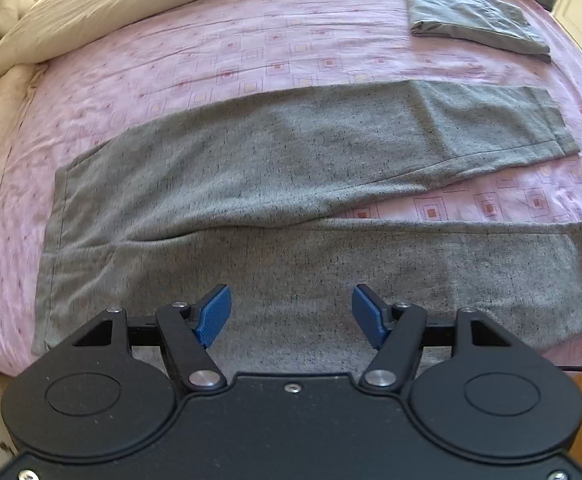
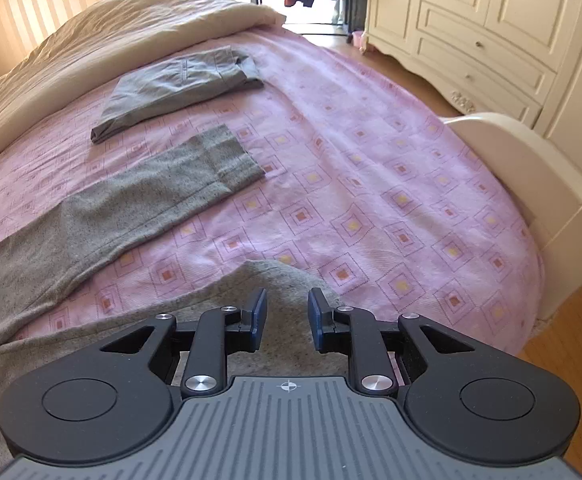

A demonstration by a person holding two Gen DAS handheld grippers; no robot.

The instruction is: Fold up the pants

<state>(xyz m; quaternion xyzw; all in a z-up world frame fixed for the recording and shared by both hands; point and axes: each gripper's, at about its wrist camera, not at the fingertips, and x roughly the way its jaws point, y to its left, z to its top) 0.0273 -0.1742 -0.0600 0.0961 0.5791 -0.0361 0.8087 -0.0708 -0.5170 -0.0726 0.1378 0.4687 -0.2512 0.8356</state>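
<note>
The grey sweatpants (image 1: 251, 184) lay flat and unfolded on the pink bedspread (image 1: 251, 52), legs apart. The left gripper (image 1: 291, 312) hung wide over them; the right gripper (image 2: 287, 316), narrower, held nothing.

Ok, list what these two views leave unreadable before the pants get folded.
- Near edge of the speckled pants: left wrist view, covered by the left gripper body.
- Near leg's hem: right wrist view, partly behind the right gripper; whether its pads touch cloth is unclear.
- Pants' waistband: right wrist view, cut off at the left edge.
- Folded grey garment: both views, layers hide what it is.
</note>
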